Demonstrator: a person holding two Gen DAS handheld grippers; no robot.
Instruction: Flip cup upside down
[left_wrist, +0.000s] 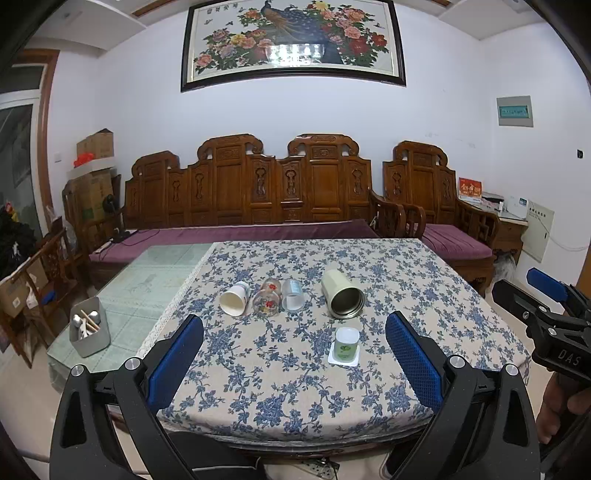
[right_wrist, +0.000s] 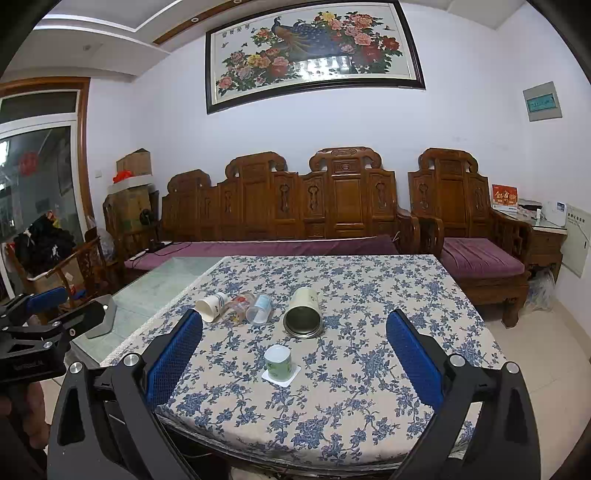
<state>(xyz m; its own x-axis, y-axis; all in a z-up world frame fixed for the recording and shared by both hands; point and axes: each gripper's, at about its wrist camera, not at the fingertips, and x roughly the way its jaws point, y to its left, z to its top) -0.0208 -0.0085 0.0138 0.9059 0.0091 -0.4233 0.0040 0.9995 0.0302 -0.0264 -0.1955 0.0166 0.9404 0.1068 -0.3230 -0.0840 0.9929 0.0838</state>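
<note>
Small green-and-white cup (left_wrist: 346, 343), upright on a white square coaster (left_wrist: 344, 357), sits near the front of the table under its blue floral tablecloth (left_wrist: 424, 273). Behind it, 4 vessels lie on their sides in a row: white paper cup (left_wrist: 234, 298), flowered clear glass (left_wrist: 266, 298), frosted plastic cup (left_wrist: 292, 294), cream metal canister (left_wrist: 341, 294). Left gripper (left_wrist: 294, 358) and right gripper (right_wrist: 294, 358) both hover short of the table edge, jaws spread wide, holding nothing. Grey utensil holder (left_wrist: 89, 327) stands on the glass tabletop to the left.

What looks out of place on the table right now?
Four vessels lie tipped on their sides in a row: a paper cup, a floral glass, a clear cup and a metal-lined canister. Only the small green cup stands, on a white coaster. Nothing spilled.
</note>
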